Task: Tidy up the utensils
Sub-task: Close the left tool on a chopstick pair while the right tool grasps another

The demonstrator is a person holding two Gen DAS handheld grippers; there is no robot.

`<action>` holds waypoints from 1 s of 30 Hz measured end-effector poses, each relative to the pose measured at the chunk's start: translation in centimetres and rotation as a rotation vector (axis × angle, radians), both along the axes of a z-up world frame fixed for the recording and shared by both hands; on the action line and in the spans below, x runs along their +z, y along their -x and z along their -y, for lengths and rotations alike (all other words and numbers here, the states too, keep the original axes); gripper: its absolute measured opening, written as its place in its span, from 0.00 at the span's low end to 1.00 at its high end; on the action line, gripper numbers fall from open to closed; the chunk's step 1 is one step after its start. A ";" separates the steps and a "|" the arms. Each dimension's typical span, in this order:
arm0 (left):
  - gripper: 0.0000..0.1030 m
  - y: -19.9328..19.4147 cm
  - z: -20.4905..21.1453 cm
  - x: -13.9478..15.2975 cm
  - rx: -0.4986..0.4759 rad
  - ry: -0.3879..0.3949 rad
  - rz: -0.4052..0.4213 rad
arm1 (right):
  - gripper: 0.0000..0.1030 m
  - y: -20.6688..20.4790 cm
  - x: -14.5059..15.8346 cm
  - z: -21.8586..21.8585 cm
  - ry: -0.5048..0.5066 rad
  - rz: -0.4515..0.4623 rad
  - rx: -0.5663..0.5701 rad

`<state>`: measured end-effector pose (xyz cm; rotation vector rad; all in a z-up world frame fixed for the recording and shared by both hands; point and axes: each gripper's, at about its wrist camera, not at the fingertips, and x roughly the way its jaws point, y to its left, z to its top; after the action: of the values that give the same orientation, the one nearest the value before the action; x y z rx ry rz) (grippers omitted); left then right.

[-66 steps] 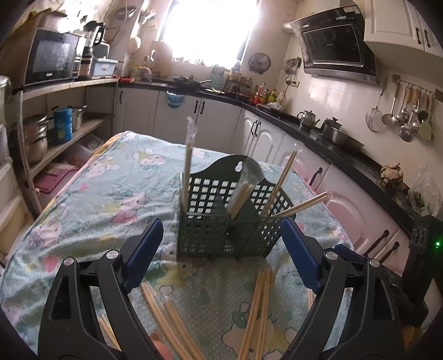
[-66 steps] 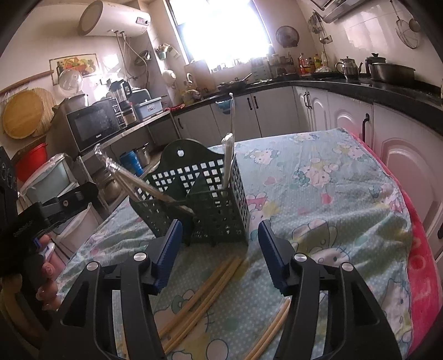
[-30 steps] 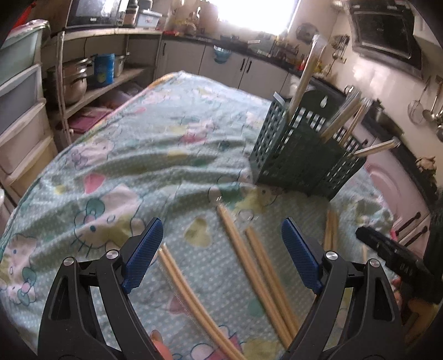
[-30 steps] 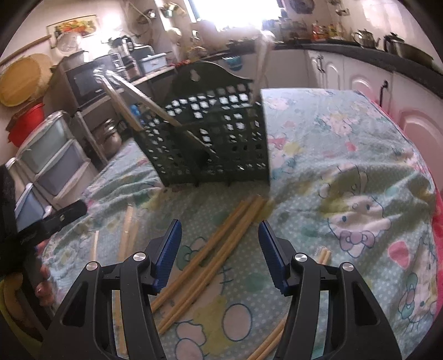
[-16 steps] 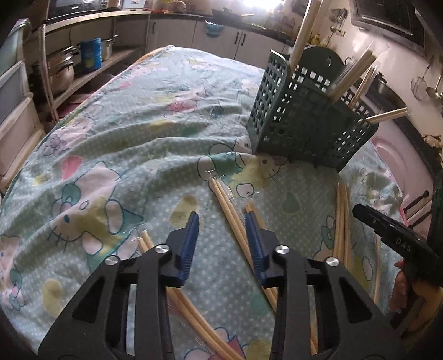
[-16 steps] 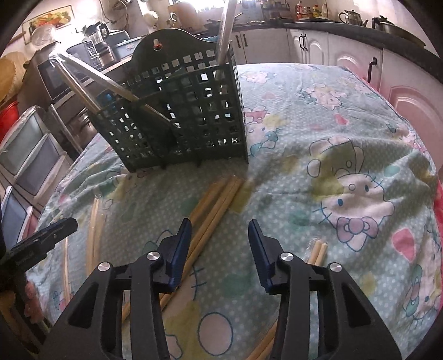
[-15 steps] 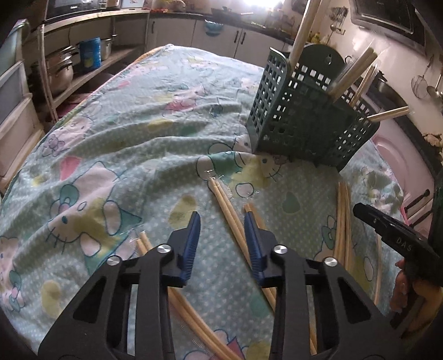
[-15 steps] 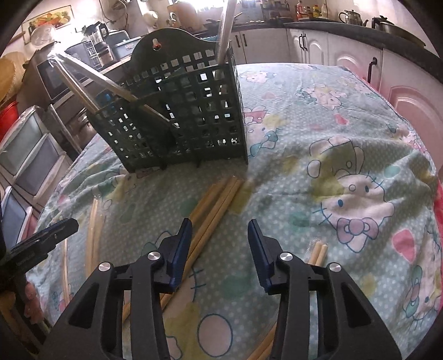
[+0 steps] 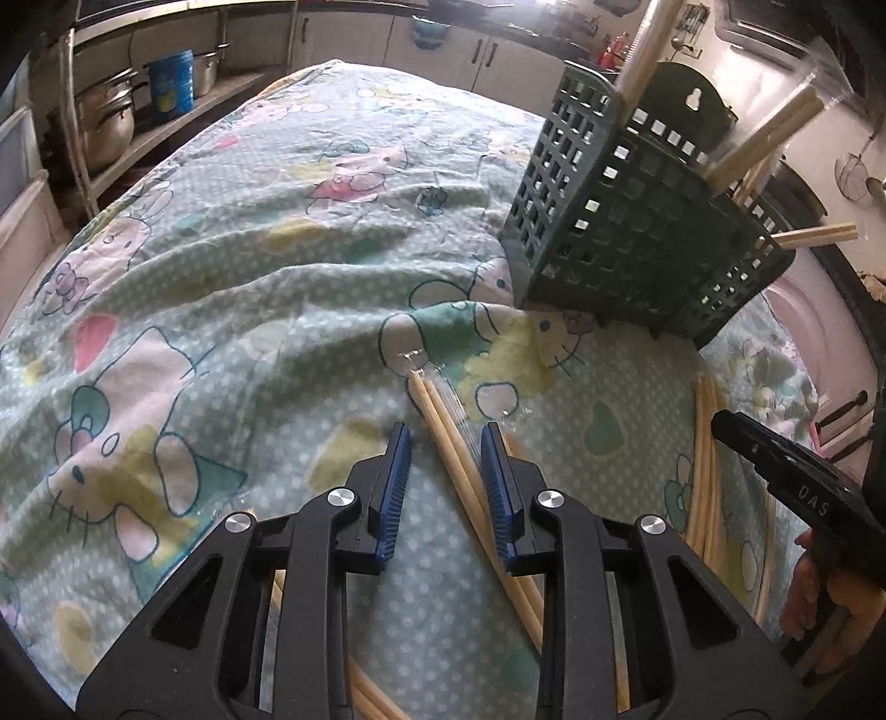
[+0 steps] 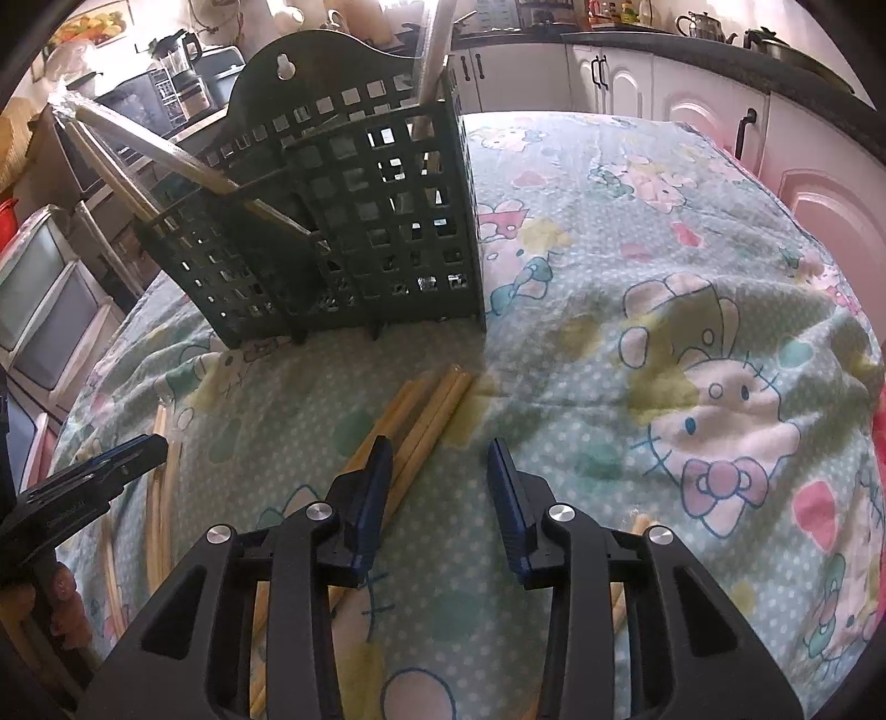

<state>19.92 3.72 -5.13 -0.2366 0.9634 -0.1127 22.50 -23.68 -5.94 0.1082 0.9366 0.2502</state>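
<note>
From the left wrist camera, the left gripper (image 9: 442,459) points down at a table covered with a cartoon-cat tablecloth (image 9: 221,266). Its blue-padded jaws are closing, with a gap between them, and a wrapped pair of chopsticks (image 9: 443,426) lies on the cloth in that gap; the pads do not press on it. Far right stands a dark green utensil basket (image 9: 626,243) with several wrapped chopsticks (image 9: 775,133) sticking up and out of it. More loose chopsticks (image 9: 706,443) lie on the cloth at right, next to the other gripper's black body and the hand holding it (image 9: 819,598). From the right wrist camera, the right gripper (image 10: 440,465) hovers over the same cloth, its jaws closing but apart, with bare cloth between the tips. A bundle of chopsticks (image 10: 437,410) lies slanting just past its left finger, passing under that finger, between the gripper and the basket (image 10: 360,221), which stands far centre-left. Wrapped chopsticks lean out of the basket to the left (image 10: 144,149), and one stands upright at its right corner (image 10: 434,50). Other pairs lie at the left edge of the cloth (image 10: 160,487)
</note>
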 end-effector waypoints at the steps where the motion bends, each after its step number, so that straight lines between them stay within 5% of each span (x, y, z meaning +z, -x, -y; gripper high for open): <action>1: 0.19 -0.1 0.0 0.0 0.001 0.003 -0.001 | 0.33 -0.2 0.0 -0.1 0.005 -0.003 0.000; 13: 0.19 -1.3 -0.4 -0.3 0.002 0.026 -0.007 | 0.33 -2.4 -0.6 -1.3 0.047 -0.014 -0.018; 19: 0.19 -1.8 -0.5 -0.4 0.010 0.036 -0.005 | 0.22 -3.3 -0.7 -1.2 0.057 -0.011 -0.023; 30: 0.08 -2.3 -0.7 -0.3 0.038 0.043 0.003 | 0.10 -4.7 -1.1 4.0 -0.188 -0.063 -0.087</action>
<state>22.23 4.45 -5.40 -0.2940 0.9535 -0.0992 27.20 -27.72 -7.02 0.3303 0.9671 0.2554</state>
